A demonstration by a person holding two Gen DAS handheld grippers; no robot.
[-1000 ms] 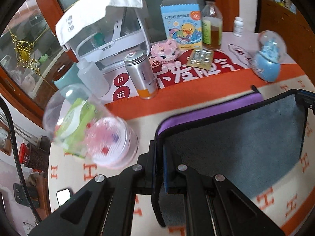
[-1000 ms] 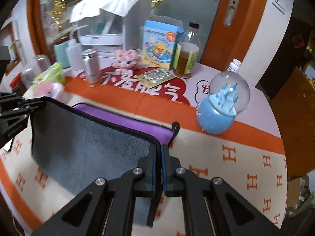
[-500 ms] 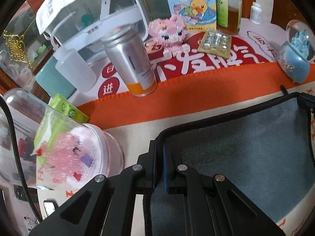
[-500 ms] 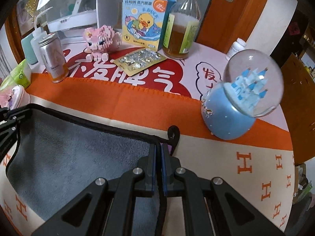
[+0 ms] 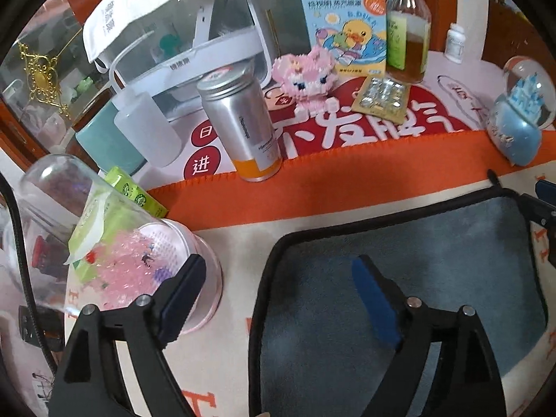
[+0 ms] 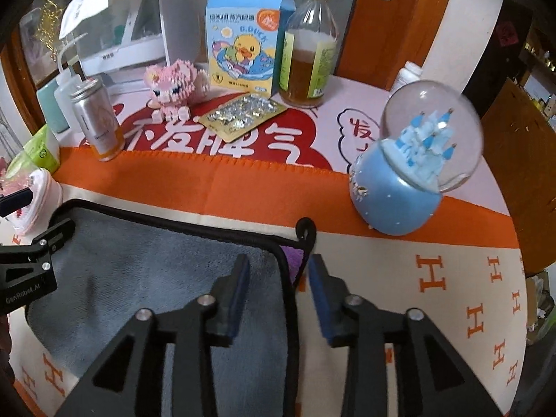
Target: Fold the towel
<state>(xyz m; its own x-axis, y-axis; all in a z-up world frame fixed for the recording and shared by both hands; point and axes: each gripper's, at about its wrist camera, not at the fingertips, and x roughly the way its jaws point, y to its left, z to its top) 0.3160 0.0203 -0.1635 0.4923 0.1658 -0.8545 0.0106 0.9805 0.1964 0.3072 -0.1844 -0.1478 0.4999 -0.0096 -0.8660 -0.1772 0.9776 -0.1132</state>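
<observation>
The grey towel [image 5: 434, 278] with black trim lies folded flat on the table cloth; it also shows in the right wrist view [image 6: 156, 271], with a sliver of its purple side [image 6: 293, 255] and a black hanging loop [image 6: 305, 227] at the far right corner. My left gripper [image 5: 278, 278] is open and empty, straddling the towel's far left corner. My right gripper [image 6: 278, 271] is open and empty, straddling the towel's far right corner. Each gripper shows at the edge of the other's view.
A glass dome with pink blocks [image 5: 139, 260] stands right beside my left finger. A snow globe [image 6: 413, 173] stands right of the towel. A silver can [image 5: 243, 128], pink toy [image 6: 173, 87], blister pack [image 6: 243, 114], duck box [image 6: 246, 41] and bottle [image 6: 309, 48] line the back.
Both grippers carried the towel's near edge forward over the purple side, laid it down, then opened and let go.
</observation>
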